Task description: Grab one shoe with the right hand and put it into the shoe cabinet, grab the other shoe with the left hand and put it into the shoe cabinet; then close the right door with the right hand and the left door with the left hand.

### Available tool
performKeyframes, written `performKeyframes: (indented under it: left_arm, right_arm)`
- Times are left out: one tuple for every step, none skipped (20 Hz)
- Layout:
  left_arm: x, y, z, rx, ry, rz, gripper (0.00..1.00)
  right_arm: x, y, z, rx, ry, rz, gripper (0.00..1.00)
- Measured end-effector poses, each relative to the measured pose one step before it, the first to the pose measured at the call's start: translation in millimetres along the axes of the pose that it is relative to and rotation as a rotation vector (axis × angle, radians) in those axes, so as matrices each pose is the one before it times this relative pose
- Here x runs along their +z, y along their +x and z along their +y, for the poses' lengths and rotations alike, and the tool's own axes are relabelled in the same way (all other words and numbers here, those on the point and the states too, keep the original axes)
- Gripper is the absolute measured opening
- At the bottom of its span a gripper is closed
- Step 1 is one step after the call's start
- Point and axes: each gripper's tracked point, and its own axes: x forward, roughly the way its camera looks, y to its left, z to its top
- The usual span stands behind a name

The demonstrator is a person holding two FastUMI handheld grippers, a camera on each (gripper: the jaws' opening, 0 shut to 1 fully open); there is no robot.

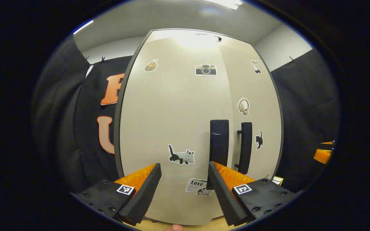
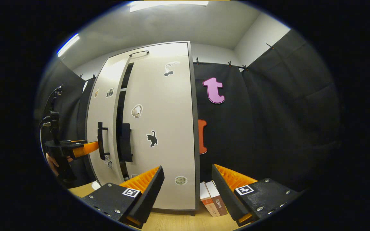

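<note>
Cabinet, tall beige two-door with black bar handles [image 2: 159,128]: left door [image 2: 103,128] ajar. Left gripper [image 1: 185,189], right gripper [image 2: 187,189] both spread, empty. Risk: glancing push leaves gap.

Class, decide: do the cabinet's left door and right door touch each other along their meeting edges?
Apart. The right gripper view shows a dark open gap running between the left door and the right door.

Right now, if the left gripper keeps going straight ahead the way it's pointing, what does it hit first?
Most likely the pale left door of the shoe cabinet. The open left gripper points squarely at its front, near the cat sticker, left of the black handle. How far off it is can't be judged.
</note>
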Motion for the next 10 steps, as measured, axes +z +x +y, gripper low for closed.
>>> performKeyframes:
  left_arm:
    - [-0.18, 4.12, -0.49, -0.00015, 0.00518, -0.00043, 0.96]
    - [-0.76, 2.43, -1.88, 0.00260, 0.00414, -0.00080, 0.96]
    - [0.11, 2.32, -0.49, 0.00603, 0.00295, -0.00336, 0.96]
    - [-0.41, 1.64, -0.74, 0.00606, -0.00037, -0.00269, 0.96]
    - [0.13, 2.60, -0.39, 0.00377, -0.00168, -0.00323, 0.96]
    - [-1.07, 1.67, -0.37, 0.00145, -0.00122, -0.00175, 0.99]
    - [-0.41, 1.10, -0.27, -0.00028, 0.00081, -0.00066, 0.96]
    - [0.06, 1.60, 0.15, -0.00078, 0.00324, 0.00062, 0.96]
    - [-0.11, 0.08, 0.26, 0.00019, 0.00314, 0.00043, 0.96]
    - [0.15, -0.74, 0.86, 0.00191, 0.00057, 0.00294, 0.96]
  right_arm:
    - [-0.76, 0.36, -2.16, -0.00428, -0.00108, 0.00402, 0.92]
    - [-1.61, 1.32, -0.58, 0.00020, 0.00239, 0.00760, 0.92]
    - [-1.73, -1.13, -0.06, -0.00260, 0.00455, 0.00793, 0.92]
    - [-1.42, 0.25, 0.91, 0.00037, 0.00686, 0.00461, 0.92]
    - [0.18, -0.63, 1.04, 0.00246, 0.00827, -0.00092, 0.92]
    - [-0.32, 0.61, 1.09, 0.00381, 0.00514, -0.00211, 0.92]
    - [-0.93, -0.05, 0.55, 0.00115, 0.00033, 0.00058, 0.92]
    - [-0.59, 0.78, 0.56, 0.00241, -0.00370, 0.00027, 0.92]
    - [0.34, -0.36, 0.31, 0.00259, -0.00410, 0.00066, 0.92]
    - [-0.04, 0.61, 1.82, 0.00736, -0.00152, 0.00097, 0.92]
